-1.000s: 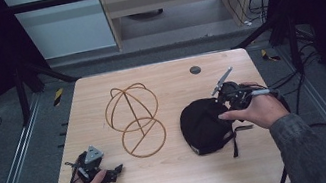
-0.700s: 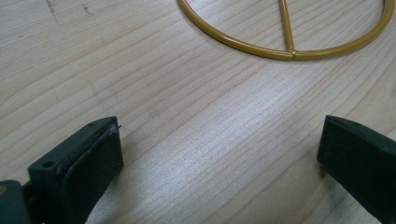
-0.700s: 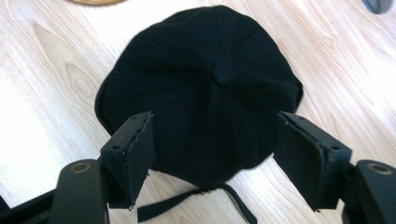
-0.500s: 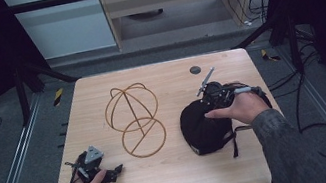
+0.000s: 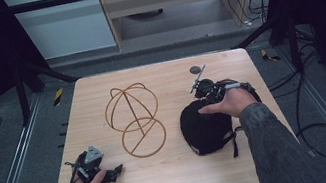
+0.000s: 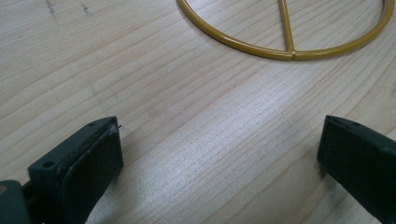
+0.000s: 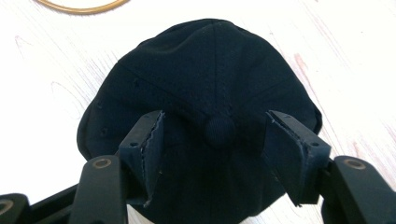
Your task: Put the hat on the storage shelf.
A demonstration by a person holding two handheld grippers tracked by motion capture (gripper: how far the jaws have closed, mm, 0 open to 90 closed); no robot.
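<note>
A black cap [image 5: 204, 132] lies crown up on the right half of the wooden table [image 5: 186, 178]. My right gripper [image 5: 205, 106] hovers over its far edge, a hand on top of it. In the right gripper view its jaws have just been closing. They stand on either side of the cap's top button [image 7: 219, 130], and a gap shows at each pad, so the right gripper [image 7: 215, 135] is open. A gold wire hat frame [image 5: 134, 119] lies left of the cap. My left gripper [image 5: 114, 172] rests open at the front left, its jaws [image 6: 219, 144] wide over bare wood near the frame's ring [image 6: 285, 44].
A small dark disc [image 5: 195, 69] sits on the table near its far edge, behind the right gripper. The cap's strap [image 5: 235, 142] trails toward the front. Cables [image 5: 320, 130] lie on the floor to the right, and metal rails run along both sides.
The right hand has moved left and lower with its gripper, from the cap's right side to above its crown. The left hand has stayed put.
</note>
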